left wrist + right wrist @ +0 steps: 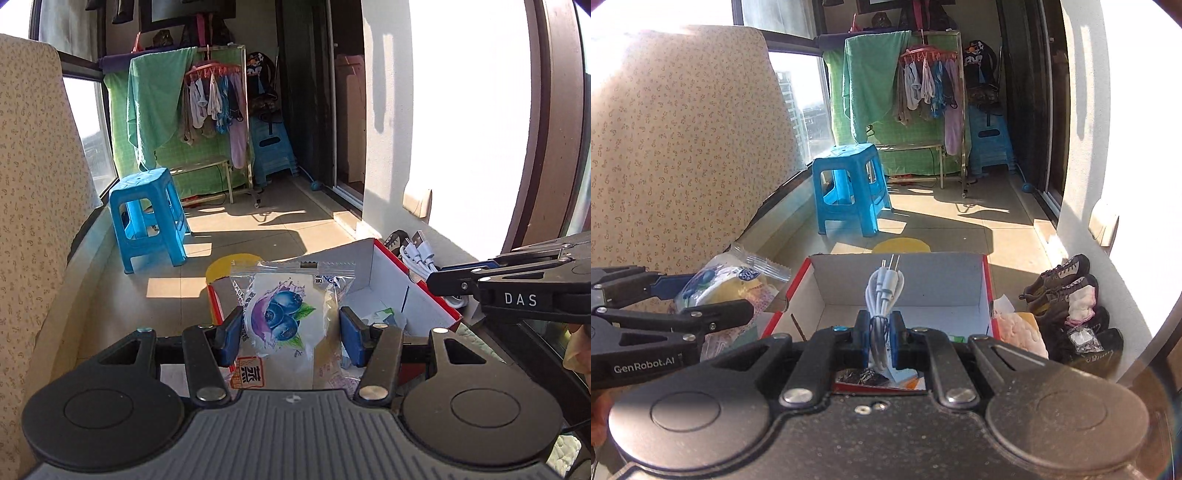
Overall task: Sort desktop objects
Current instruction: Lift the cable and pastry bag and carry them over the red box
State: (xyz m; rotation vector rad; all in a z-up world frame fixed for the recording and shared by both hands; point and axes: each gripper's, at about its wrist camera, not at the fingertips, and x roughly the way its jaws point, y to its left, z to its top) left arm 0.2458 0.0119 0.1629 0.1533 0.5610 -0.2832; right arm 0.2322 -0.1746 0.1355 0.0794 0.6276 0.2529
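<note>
Left wrist view: left gripper (pixel 290 332) clamped on the crinkly, light snack packet (pixel 284 314) mid-body; right gripper (pixel 879 341) pinches the floppy white cable bundle (pixel 882 295) over the box (pixel 986 291).

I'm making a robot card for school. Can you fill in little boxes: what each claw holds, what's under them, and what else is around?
left claw: left gripper shut on the blueberry snack packet
right claw: right gripper shut on the coiled white cable
underneath: open cardboard box, white inside, red edges
nearby floor: blue stool, shoes
behind: laundry rack with green towel
</note>
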